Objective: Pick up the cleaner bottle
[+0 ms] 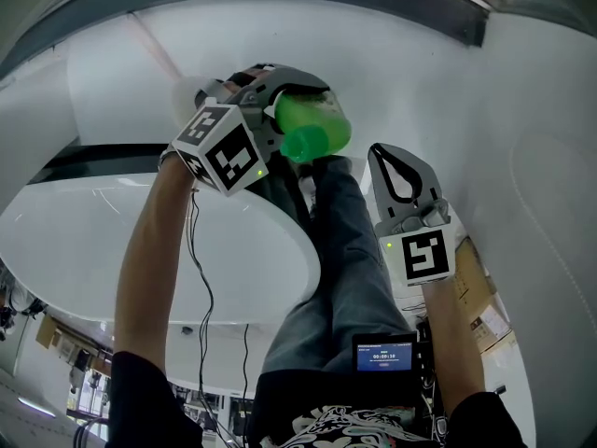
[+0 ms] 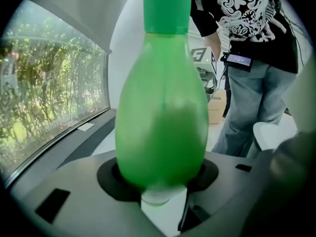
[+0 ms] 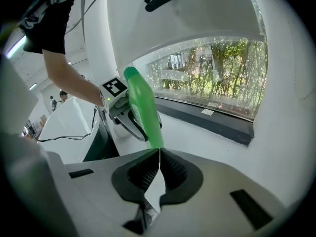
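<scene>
**Already gripped: cleaner bottle point(image 2: 160, 107) between my left fingers point(image 2: 84, 181)**

My left fingers are closed partway, pressing on the lower body of the green bottle, which sits squarely between them. Its long axis runs up and away from the fingers, cap point(image 2: 167, 9) uppermost in the left gripper view. In the head view the bottle is held out in front of me, to the left of my right gripper point(image 1: 382, 152), near it but not touching. My right fingers point(image 3: 84, 196) are pressed together on nothing. Whether the bottle's base rests on anything no view shows. I judge that only a straight lift with the left hand remains.
</scene>
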The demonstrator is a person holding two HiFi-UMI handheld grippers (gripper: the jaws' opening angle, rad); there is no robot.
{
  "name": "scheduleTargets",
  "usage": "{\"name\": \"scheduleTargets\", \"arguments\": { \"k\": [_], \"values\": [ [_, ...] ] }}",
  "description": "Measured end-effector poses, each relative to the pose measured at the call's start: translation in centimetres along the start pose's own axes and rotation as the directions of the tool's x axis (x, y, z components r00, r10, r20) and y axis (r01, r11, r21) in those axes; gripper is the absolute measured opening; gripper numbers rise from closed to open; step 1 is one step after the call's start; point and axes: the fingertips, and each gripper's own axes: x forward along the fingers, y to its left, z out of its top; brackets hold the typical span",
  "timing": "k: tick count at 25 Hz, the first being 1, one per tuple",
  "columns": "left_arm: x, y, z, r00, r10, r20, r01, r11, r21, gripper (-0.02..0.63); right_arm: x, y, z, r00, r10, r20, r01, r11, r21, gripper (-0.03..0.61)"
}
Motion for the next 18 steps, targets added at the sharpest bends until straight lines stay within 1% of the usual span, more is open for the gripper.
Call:
{"name": "scheduleTargets", "arguments": {
  "k": [4, 7, 9, 14, 16, 18],
  "values": [
    [0.4, 0.5, 0.2, 0.994, 0.102, 0.039, -0.099, 0.993, -0.067, 0.215, 0.0, -0.3, -0.2, 1.0, -0.003, -0.002, 0.003, 1.0, -0.012, 0.028],
    [0.5, 1.0, 0.3, 0.979, 0.183, 0.084, -0.169, 0.974, -0.149, 0.215, 0.0, -0.6, -0.2, 1.0, -0.019, 0.004, 0.019, 1.0, 0.002, 0.028],
    [0.6, 1.3, 0.3, 0.974, 0.211, 0.084, -0.193, 0.964, -0.184, 0.215, -0.1, -0.7, -0.2, 1.0, -0.025, 0.008, 0.025, 1.0, 0.01, 0.028],
    [0.8, 1.7, 0.2, 0.957, 0.279, 0.077, -0.255, 0.939, -0.232, 0.216, -0.4, -0.9, -0.5, 0.999, -0.03, 0.018, 0.03, 0.999, 0.015, 0.028],
    [0.8, 1.6, 0.3, 0.955, 0.288, 0.069, -0.266, 0.936, -0.229, 0.215, -0.5, -0.8, -0.3, 0.999, -0.036, 0.021, 0.035, 0.999, 0.019, 0.028],
    [0.8, 1.5, 0.3, 0.958, 0.282, 0.048, -0.265, 0.94, -0.216, 0.213, -0.7, -0.7, -0.2, 0.999, -0.039, 0.025, 0.038, 0.999, 0.017, 0.028]
  ]
}}
